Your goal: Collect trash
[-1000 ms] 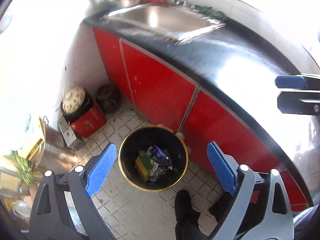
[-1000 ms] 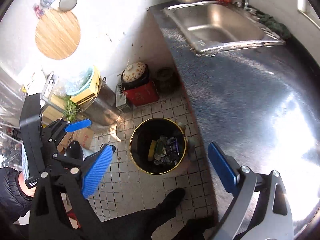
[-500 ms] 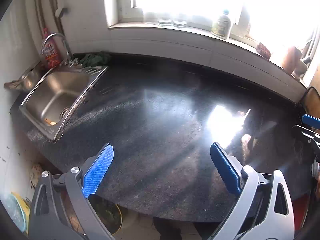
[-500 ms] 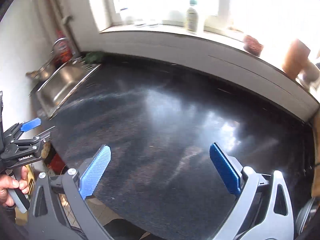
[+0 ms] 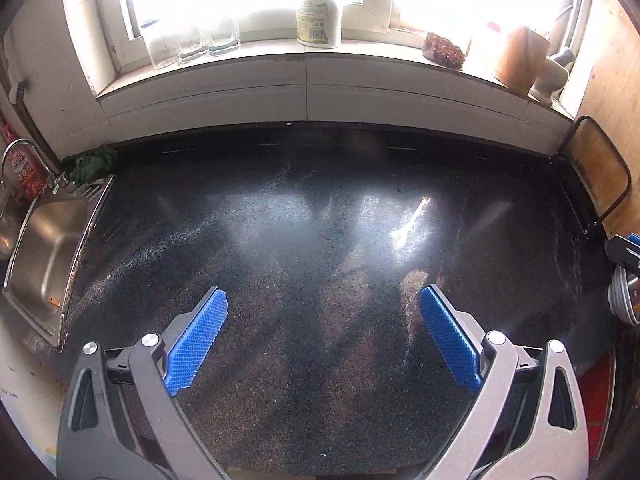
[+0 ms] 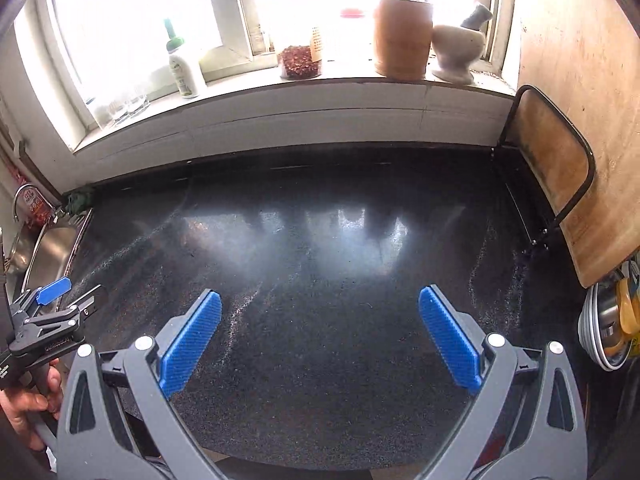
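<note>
Both grippers, left gripper point(image 5: 322, 322) and right gripper point(image 6: 320, 322), hang wide open and empty above the dark countertop point(image 5: 320, 240); the labelled bottle point(image 5: 319, 16) at 12 o'clock is unreadable.

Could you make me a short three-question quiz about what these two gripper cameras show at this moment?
1. True or false: the left gripper is shut on a piece of trash.
2. What lies at the left end of the dark countertop? A) sink B) stove C) toaster
3. Fill in: on the windowsill, the mortar and pestle stands to the ___ of the wooden pot.

Key:
1. False; its jaws are wide apart with nothing between them, as are those of the right gripper.
2. A, the steel sink.
3. Right.
</note>
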`<state>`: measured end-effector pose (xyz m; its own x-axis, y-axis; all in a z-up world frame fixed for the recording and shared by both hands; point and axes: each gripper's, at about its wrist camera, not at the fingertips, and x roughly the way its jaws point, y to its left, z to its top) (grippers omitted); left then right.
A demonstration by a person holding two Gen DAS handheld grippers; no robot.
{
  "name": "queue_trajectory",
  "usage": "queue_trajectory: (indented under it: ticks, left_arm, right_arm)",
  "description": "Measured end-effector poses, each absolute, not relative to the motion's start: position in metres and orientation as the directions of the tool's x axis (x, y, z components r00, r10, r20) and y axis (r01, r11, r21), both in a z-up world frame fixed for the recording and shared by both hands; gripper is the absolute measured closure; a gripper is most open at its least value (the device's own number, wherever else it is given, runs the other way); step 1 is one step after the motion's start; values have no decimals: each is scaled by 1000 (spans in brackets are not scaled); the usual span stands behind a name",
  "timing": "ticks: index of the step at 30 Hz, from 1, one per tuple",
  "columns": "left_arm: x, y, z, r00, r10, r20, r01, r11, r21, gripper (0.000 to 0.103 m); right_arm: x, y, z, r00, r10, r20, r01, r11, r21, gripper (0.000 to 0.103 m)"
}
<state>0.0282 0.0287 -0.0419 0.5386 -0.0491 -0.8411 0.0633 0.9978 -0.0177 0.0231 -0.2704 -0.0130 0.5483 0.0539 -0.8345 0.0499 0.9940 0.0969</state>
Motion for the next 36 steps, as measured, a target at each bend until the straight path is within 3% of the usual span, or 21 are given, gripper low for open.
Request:
queue_trajectory:
  ticks: [36]
  left_arm:
    - [36, 30, -39, 528, -52, -848, 44, 998, -33, 9]
  right_arm:
    - [32, -271, -25, 509, 72, -858, 47, 993, 111, 7]
